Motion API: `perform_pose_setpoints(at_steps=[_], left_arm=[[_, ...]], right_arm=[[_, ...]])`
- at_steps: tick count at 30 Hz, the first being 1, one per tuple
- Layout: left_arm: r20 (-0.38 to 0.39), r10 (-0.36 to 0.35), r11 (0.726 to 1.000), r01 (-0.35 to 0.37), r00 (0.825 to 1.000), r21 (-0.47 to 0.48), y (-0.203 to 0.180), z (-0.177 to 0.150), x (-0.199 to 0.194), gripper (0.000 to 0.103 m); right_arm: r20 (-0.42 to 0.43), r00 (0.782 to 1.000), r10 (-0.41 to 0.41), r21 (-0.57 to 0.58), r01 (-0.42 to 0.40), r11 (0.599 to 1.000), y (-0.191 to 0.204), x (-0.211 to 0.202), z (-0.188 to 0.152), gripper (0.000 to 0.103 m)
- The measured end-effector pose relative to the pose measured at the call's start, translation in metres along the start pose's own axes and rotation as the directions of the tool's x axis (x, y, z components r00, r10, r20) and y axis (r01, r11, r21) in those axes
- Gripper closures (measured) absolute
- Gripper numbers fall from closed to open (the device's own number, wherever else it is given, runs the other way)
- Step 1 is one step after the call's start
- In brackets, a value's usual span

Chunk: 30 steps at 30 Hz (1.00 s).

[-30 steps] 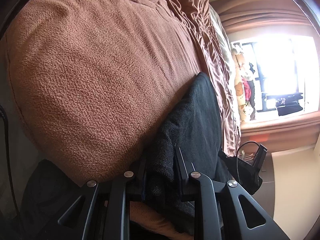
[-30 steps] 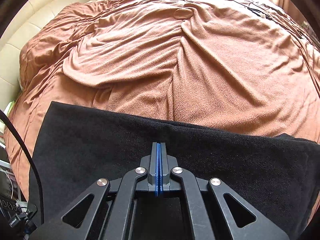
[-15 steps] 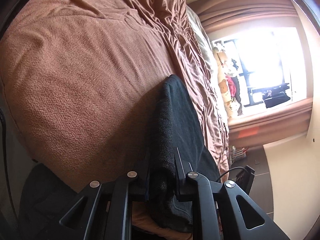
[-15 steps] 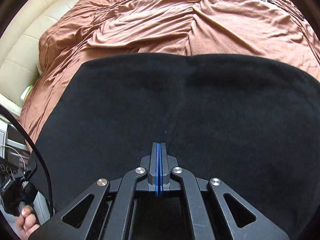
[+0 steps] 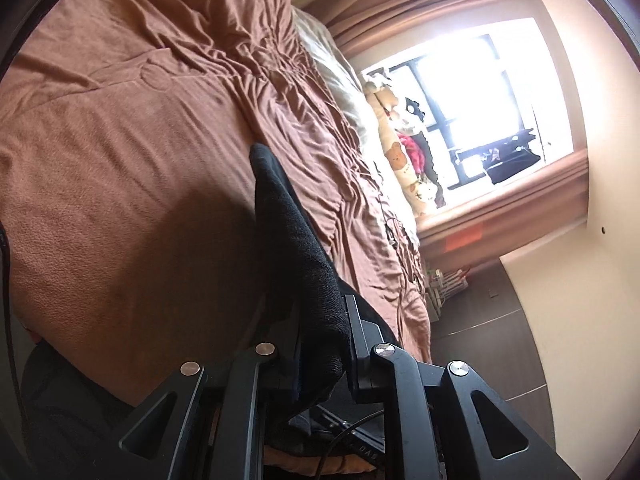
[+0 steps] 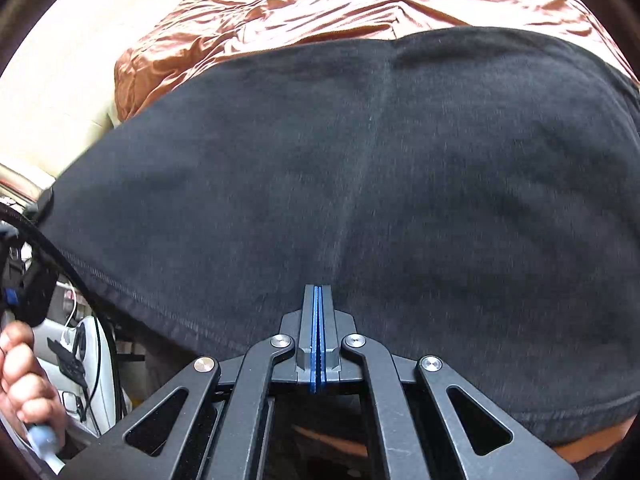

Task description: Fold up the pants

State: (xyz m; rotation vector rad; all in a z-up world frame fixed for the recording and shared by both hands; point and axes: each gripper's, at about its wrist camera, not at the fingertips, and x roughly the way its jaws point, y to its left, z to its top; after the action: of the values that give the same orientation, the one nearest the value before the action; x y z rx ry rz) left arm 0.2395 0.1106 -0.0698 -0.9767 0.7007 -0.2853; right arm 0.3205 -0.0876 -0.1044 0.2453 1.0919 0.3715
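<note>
The black pants (image 5: 288, 232) hang in a narrow ridge from my left gripper (image 5: 320, 340), which is shut on a thick bunch of the cloth, lifted above the brown bedspread (image 5: 120, 160). In the right wrist view the pants (image 6: 400, 160) spread wide across the picture, with a stitched hem (image 6: 132, 292) raised at the left. My right gripper (image 6: 317, 294) is shut, blue pads together, its tip against the cloth where a crease runs away from it. Whether any cloth is pinched there I cannot tell.
The bedspread (image 6: 300, 4) is wrinkled towards a cream headboard (image 6: 60, 60). Pale pillows (image 5: 340, 80) and plush toys (image 5: 404, 148) line the far side under a bright window (image 5: 480, 92). Dark floor (image 5: 480, 320) lies past the bed. A hand (image 6: 24, 380) and cables (image 6: 96, 360) show at lower left.
My left gripper rose and rolled with the pants, pulling the cloth up into a ridge. In the right wrist view the pants grew to fill the picture and the hem lifted at the left.
</note>
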Motion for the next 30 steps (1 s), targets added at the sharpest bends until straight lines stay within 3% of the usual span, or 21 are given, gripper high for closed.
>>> perform_pose_setpoints(at_steps=[3, 8, 17, 30], left_arm=[[-0.006, -0.022, 0.999, 0.022, 1.000, 0.048, -0.025, -0.003, 0.003, 0.086], [-0.023, -0.061, 0.989, 0.064, 0.998, 0.132, -0.068, -0.010, 0.011, 0.086], [-0.083, -0.093, 0.966, 0.110, 0.992, 0.235, -0.130, -0.034, 0.042, 0.086], [-0.197, -0.077, 0.932, 0.141, 0.977, 0.335, -0.186, -0.084, 0.097, 0.086]], right_arm=[[0.015, 0.999, 0.032, 0.012, -0.032, 0.999, -0.009, -0.014, -0.007, 0.103], [0.109, 0.992, 0.056, 0.037, -0.061, 0.997, -0.033, -0.057, -0.014, 0.103], [0.251, 0.966, 0.052, 0.098, -0.079, 0.992, -0.098, -0.140, -0.036, 0.103], [0.337, 0.941, 0.024, 0.225, -0.105, 0.969, -0.163, -0.190, -0.087, 0.103]])
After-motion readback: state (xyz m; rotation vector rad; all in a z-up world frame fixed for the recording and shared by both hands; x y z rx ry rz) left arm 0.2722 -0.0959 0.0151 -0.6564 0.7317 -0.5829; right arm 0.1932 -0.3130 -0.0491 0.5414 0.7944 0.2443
